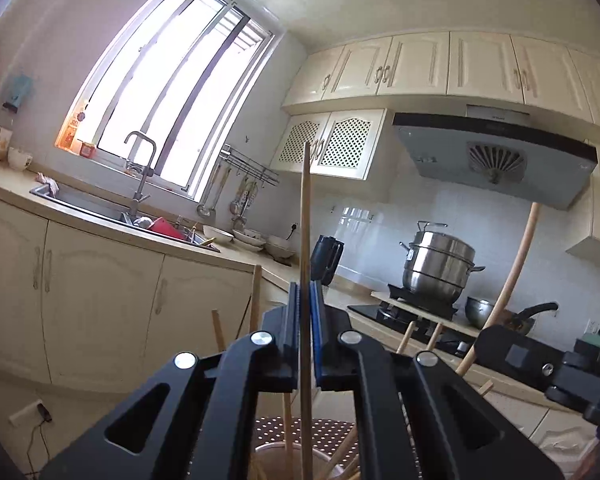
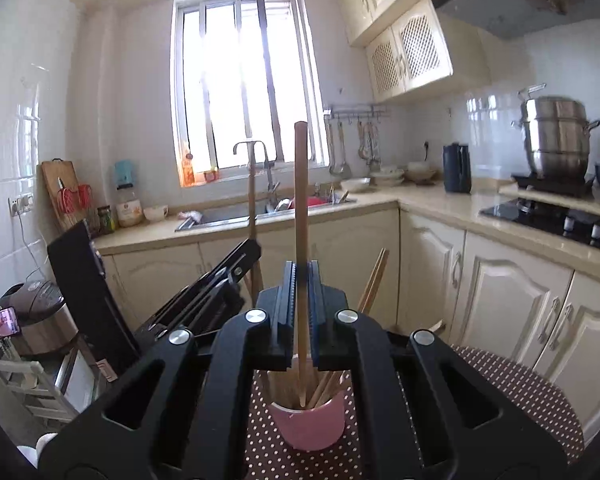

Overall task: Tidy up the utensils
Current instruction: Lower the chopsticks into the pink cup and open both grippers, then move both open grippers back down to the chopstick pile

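In the left wrist view my left gripper [image 1: 306, 290] is shut on a thin wooden chopstick [image 1: 306, 208]. It stands upright, its lower end reaching down into the cup [image 1: 276, 458]. In the right wrist view my right gripper [image 2: 302, 270] is shut on a thicker wooden stick [image 2: 300, 192], whose lower end is inside the pink cup [image 2: 312, 424]. Several more chopsticks [image 2: 374, 280] lean in that cup. The left gripper [image 2: 254, 248] shows to the left there, and the right gripper [image 1: 484, 340] with its stick [image 1: 518, 256] shows at the right of the left wrist view.
The cup stands on a round table with a brown dotted cloth [image 2: 520, 392]. Behind it are the counter with the sink [image 2: 228, 216], a dark kettle [image 2: 457, 168], a steel steamer pot [image 2: 556, 136] on the stove, and a rice cooker [image 2: 40, 320] at the left.
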`<state>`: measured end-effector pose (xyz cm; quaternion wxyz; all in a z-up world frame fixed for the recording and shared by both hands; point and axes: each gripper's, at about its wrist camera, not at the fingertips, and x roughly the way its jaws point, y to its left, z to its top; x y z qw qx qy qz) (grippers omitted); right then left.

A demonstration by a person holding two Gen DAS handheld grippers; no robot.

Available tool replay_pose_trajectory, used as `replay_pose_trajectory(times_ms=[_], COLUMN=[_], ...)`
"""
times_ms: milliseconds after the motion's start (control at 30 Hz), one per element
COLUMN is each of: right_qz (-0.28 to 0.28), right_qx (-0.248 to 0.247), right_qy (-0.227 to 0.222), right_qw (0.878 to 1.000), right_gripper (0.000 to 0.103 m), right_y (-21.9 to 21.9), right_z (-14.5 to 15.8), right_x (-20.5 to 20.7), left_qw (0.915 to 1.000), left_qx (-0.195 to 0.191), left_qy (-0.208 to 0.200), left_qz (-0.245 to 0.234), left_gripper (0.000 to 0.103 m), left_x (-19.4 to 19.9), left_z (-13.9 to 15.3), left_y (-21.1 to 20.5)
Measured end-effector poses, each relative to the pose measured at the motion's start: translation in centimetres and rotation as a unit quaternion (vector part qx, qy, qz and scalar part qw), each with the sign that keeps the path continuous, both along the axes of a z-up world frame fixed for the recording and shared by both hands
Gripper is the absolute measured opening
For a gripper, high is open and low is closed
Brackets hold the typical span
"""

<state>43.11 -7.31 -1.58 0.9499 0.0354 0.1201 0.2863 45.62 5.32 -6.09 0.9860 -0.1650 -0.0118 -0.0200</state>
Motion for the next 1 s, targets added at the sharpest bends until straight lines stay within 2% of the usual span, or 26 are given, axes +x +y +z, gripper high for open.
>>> replay_pose_trajectory(times_ms=[267,400,467,833,867,900,933,1000], right_qz=[0.007,0.006,0.008,0.010,0.009,0.006,0.005,0.001], right_qx=[-0.002,0.001,0.001,-0.005,-0.006,-0.008,-0.009,-0.009], right_qy=[0.017,0.017,0.018,0.039,0.042,0.045,0.048,0.056], right_qw=[1.000,1.000,1.000,0.999,0.999,0.999,0.999,0.998], right_gripper=[0.006,0.006,0.006,0.006,0.006,0.006,0.006,0.007], right_y=[0.4,0.3,0.3,0.7,0.7,0.7,0.6,0.6], right_z=[-0.9,-1.0,-1.0,-2.3,-2.4,-2.5,-2.5,-2.8], right_x=[0.5,0.7,0.7,1.2,1.2,1.1,1.1,1.1], left_qw=[0.9997,0.9997,0.9992,0.9990,0.9988,0.9985,0.9984,0.9984], left_qx=[0.018,0.009,0.018,0.033,0.031,0.030,0.028,0.029], left_qy=[-0.002,-0.019,-0.029,0.027,0.035,0.042,0.045,0.044], left_qz=[0.015,0.012,0.019,-0.012,-0.015,-0.020,-0.021,-0.021], left_gripper=[0.005,0.005,0.005,0.007,0.008,0.021,0.039,0.043], left_x=[0.4,0.3,0.4,0.8,0.7,0.5,0.2,-0.6], left_z=[-1.5,-0.9,-1.0,-3.3,-3.3,-3.3,-3.3,-3.2], left_y=[-0.5,-0.3,-0.5,-0.6,-0.5,-0.3,-0.2,0.0])
